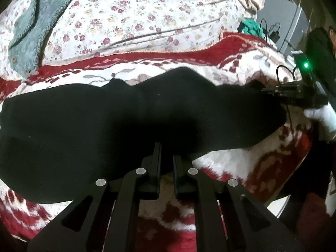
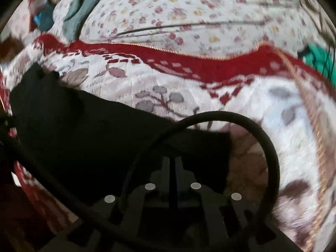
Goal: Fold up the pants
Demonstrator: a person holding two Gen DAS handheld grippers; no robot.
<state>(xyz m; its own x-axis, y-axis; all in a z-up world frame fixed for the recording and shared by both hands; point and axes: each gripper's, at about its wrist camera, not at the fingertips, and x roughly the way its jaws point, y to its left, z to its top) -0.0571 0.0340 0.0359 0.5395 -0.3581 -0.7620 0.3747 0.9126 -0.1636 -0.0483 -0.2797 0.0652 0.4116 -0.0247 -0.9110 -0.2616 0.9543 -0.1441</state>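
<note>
Black pants [image 1: 126, 121] lie spread across a red and white patterned blanket [image 1: 241, 163]. My left gripper [image 1: 167, 153] is at the pants' near edge, its jaws a narrow gap apart with black cloth between them. My right gripper [image 2: 172, 163] is over the pants' right end [image 2: 105, 138], its jaws nearly closed on the dark cloth. In the left wrist view the right gripper [image 1: 266, 89] shows at the pants' far right end, held by a white-gloved hand [image 1: 323, 115].
A floral quilt [image 1: 136, 10] and a grey-green fleece [image 1: 42, 21] lie behind the blanket. A black cable [image 2: 241, 121] loops over the right gripper. A green cloth [image 1: 250, 27], cables and a grey cabinet [image 1: 281, 16] are at the far right.
</note>
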